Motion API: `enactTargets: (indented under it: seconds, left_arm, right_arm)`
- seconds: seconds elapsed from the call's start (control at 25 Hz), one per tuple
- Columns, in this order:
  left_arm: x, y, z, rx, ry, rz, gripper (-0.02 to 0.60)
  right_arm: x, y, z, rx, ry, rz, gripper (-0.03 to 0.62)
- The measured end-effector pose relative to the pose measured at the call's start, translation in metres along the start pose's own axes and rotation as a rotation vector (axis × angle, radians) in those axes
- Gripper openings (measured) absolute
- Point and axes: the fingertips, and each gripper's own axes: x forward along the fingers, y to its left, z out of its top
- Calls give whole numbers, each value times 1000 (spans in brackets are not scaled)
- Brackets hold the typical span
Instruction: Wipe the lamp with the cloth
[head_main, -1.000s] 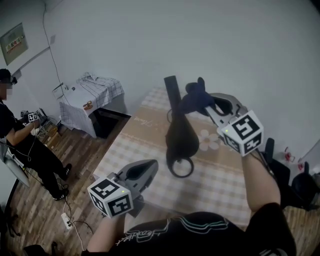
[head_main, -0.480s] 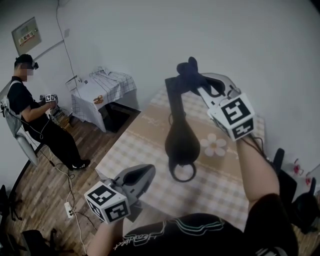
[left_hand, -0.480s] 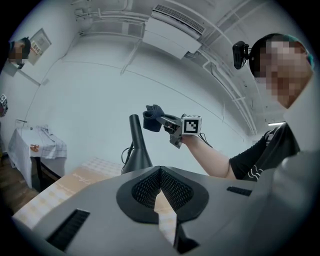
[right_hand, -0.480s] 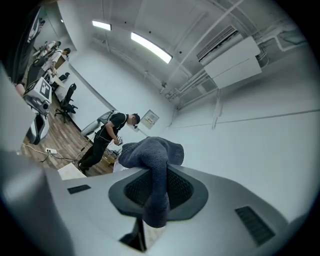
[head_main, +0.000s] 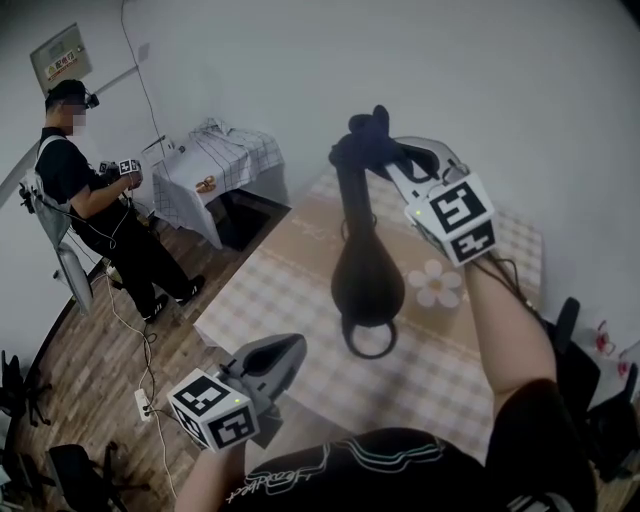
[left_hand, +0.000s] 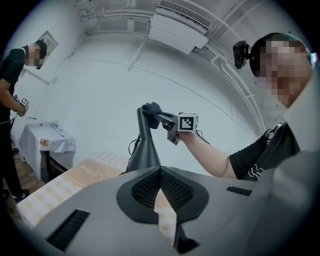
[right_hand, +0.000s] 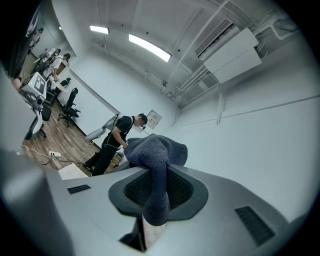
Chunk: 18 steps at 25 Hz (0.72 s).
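**Lamp wiping: condition of cloth, lamp and grippers**

**Materials and shapes.** The lamp (head_main: 366, 275) is matt black. It has a flat open ring for a base, a smooth teardrop-shaped body above it and a straight, narrow stem that rises from the body. It stands on a table (head_main: 290, 300) covered with a beige checked cloth that bears a white flower print (head_main: 437, 285). The cloth (head_main: 362, 135) is dark blue-grey, soft and nappy, and is bunched into a loose wad.

**Right gripper.** The right gripper (head_main: 385, 160) is raised to the top of the lamp stem. In the right gripper view its jaws are clamped on the cloth (right_hand: 155, 160). One fold hangs down between the dark mesh pads and the rest bulges out past the jaw tips. In the head view the wad rests against the upper end of the stem. The left gripper view shows the same contact at the stem top (left_hand: 149, 109).

**Left gripper.** The left gripper (head_main: 285, 352) is held low, near the table's front edge and well apart from the lamp. Its jaws meet at the tips with nothing between them.

**Surroundings.** A person (head_main: 85, 200) stands on the wooden floor at the left. Beside them is a small side table draped in white checked fabric (head_main: 225, 160).
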Motion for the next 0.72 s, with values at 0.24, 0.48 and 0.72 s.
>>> enactTargets:
  seconds: [0.24, 0.48, 0.72]
  left_arm:
    - [3, -3, 0, -3, -9, -7, -2]
    - [4, -7, -8, -9, -11, -10, -2]
    - [8, -7, -19, -32, -1, -6, -2]
  right_arm:
    - [2, 16, -17, 14, 22, 42, 57]
    - [-1, 34, -31, 29, 34, 104, 57]
    - [-2, 50, -42, 24, 44, 144, 57]
